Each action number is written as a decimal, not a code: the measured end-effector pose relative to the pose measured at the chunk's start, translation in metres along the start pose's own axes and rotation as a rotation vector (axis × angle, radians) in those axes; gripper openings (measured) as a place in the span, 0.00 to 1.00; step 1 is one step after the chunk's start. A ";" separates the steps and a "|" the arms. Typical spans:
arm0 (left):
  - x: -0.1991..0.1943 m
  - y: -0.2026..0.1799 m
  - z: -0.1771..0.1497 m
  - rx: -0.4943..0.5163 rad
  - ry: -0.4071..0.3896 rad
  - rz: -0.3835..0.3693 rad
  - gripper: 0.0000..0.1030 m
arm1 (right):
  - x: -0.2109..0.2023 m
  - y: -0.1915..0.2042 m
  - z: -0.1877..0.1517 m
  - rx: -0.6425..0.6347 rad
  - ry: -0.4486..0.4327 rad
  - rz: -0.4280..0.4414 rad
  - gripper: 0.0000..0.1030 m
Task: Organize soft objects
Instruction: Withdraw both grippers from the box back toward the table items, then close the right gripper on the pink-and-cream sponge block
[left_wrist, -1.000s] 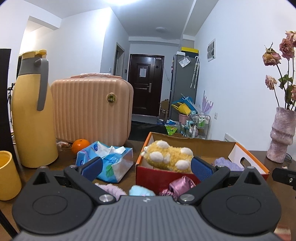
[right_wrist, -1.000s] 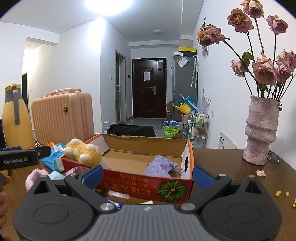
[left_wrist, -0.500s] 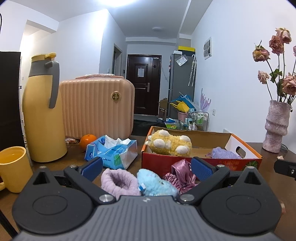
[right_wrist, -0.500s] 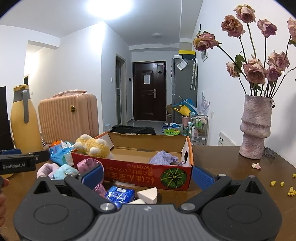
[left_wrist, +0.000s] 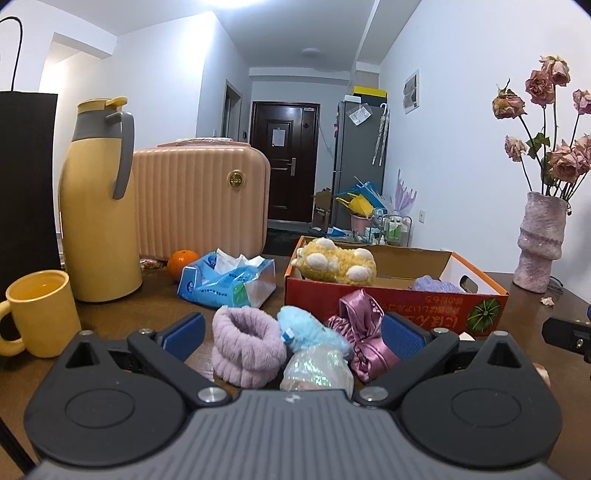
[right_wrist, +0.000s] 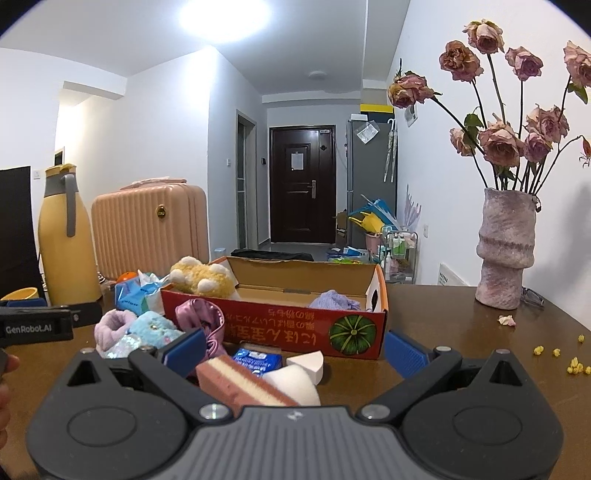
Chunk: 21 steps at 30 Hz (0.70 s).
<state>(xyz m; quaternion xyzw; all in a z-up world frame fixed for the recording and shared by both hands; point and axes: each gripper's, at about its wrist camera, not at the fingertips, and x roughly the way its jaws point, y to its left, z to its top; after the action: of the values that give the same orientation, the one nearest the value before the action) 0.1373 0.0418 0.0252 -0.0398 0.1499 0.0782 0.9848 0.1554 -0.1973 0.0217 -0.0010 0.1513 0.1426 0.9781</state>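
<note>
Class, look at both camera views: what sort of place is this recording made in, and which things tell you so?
Most likely a lived-in flat: a wooden table facing a hallway with a front door. A suitcase, a fridge and a vase of dried roses point to a home.

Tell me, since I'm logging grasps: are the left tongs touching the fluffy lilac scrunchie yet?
Apart. In the left wrist view the left tongs stand open, and bare brown table shows between the blue left pad and the fluffy lilac scrunchie.

Both tongs (left_wrist: 293, 332) farther back from box (left_wrist: 391, 295)
</note>
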 end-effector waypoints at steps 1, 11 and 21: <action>-0.002 0.000 -0.001 -0.001 0.002 -0.001 1.00 | -0.001 0.001 -0.001 0.001 0.001 0.001 1.00; -0.015 0.008 -0.010 -0.012 0.033 -0.005 1.00 | -0.015 0.002 -0.013 0.012 0.014 0.008 1.00; -0.020 0.009 -0.014 -0.007 0.052 -0.007 1.00 | -0.018 0.010 -0.024 -0.009 0.048 0.025 1.00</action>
<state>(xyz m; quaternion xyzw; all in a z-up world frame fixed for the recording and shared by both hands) 0.1125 0.0461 0.0173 -0.0456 0.1752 0.0741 0.9807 0.1289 -0.1937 0.0050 -0.0069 0.1742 0.1552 0.9724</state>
